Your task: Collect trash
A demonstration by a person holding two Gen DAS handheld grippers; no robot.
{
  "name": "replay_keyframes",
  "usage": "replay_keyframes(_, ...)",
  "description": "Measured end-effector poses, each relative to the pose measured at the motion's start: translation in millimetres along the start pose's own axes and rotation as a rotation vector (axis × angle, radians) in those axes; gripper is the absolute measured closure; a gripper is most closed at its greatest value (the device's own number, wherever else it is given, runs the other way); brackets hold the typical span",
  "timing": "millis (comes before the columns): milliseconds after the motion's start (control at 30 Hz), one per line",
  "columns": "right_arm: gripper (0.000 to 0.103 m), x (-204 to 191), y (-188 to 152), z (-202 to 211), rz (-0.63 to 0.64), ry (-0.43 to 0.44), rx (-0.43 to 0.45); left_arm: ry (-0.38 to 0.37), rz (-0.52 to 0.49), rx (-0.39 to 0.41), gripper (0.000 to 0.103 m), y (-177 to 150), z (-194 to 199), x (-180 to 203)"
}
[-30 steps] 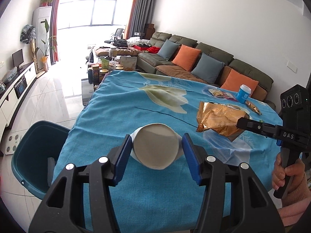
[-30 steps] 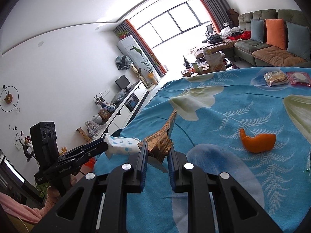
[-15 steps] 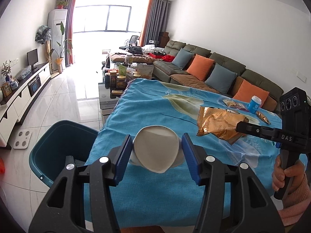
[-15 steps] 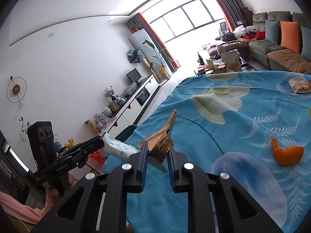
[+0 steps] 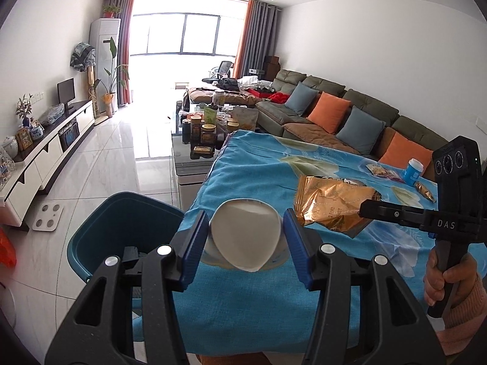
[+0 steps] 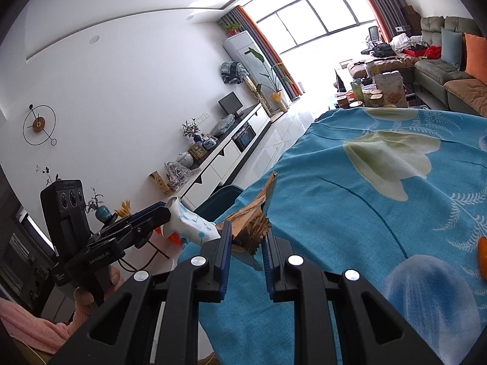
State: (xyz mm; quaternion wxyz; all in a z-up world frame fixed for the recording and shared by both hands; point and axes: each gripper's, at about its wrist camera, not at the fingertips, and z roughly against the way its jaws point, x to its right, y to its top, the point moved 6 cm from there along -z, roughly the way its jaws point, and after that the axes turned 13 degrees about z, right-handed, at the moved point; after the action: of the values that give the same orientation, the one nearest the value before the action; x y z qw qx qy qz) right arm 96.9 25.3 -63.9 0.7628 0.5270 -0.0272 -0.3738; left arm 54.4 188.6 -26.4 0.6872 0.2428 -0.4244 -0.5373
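Left tongs (image 5: 246, 234) clamped on a squashed paper cup (image 5: 246, 237), blue pads (image 5: 194, 243) against both its sides. Cup sits centre-low in the left wrist view, just over the near-left edge of the worktop (image 5: 258, 298), beside the teal bin (image 5: 121, 222) on the floor at lower left. In the right wrist view the cup (image 6: 185, 222) shows at left-centre, sticking out of the left tongs (image 6: 161, 214).

Right tongs (image 6: 246, 243) closed on a crumpled gold snack bag (image 6: 252, 216), held edge-on above the blue floral cloth. Left wrist view shows the bag (image 5: 331, 203) at right-centre. Orange peel (image 6: 481, 255) at right edge, on the worktop.
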Motion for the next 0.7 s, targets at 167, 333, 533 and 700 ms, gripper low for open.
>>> replay_keyframes(167,0.085,-9,2,-8,0.013,0.018,-0.011,0.012,0.011,0.006,0.053,2,3,-9)
replay_keyframes(333,0.085,-11,5,-15,0.013,0.025,-0.019,0.022,0.012,-0.004,0.053,0,1,-13)
replay_keyframes(533,0.085,-9,2,-20,0.008,0.025,-0.035,0.017,0.016,-0.028,0.052,-7,-9,-15)
replay_keyframes(700,0.085,-9,0,-20,0.003,0.023,-0.041,0.007,0.003,-0.051,0.047,-11,-17,-11)
